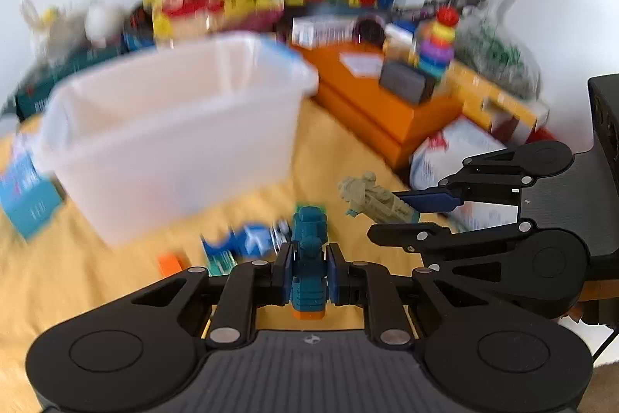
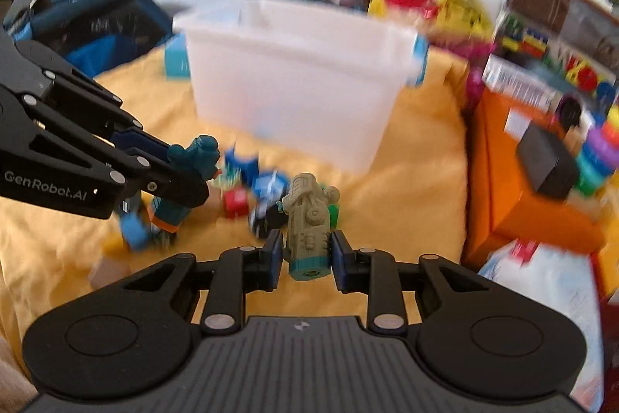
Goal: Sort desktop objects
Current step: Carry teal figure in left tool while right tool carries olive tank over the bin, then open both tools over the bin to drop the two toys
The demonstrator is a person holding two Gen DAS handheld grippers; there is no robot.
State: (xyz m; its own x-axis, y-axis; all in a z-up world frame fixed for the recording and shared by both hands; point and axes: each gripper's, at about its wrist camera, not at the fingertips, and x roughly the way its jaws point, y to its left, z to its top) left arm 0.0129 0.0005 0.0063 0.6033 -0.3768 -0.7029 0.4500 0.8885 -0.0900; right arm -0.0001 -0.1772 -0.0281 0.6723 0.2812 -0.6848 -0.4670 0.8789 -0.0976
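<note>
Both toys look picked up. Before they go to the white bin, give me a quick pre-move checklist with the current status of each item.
1. Left hand-held gripper clamped on teal toy: ok.
2. Right hand-held gripper clamped on grey-green toy: ok.
3. Both toys clear of the yellow cloth: cannot tell, frames are blurred.
4. White bin open on top, no lid: ok.
5. Space left inside the bin: cannot tell.
6. The two grippers apart, not touching: ok.

On the desk [image 2: 406, 180] the bin [image 2: 301, 76] stands at twelve o'clock, behind a cluster of small toys [image 2: 251, 188]. Stacked boxes [image 2: 514, 180] sit at three o'clock, a ring stacker [image 1: 439, 37] on them. A bag [image 2: 96, 22] lies at ten o'clock.
</note>
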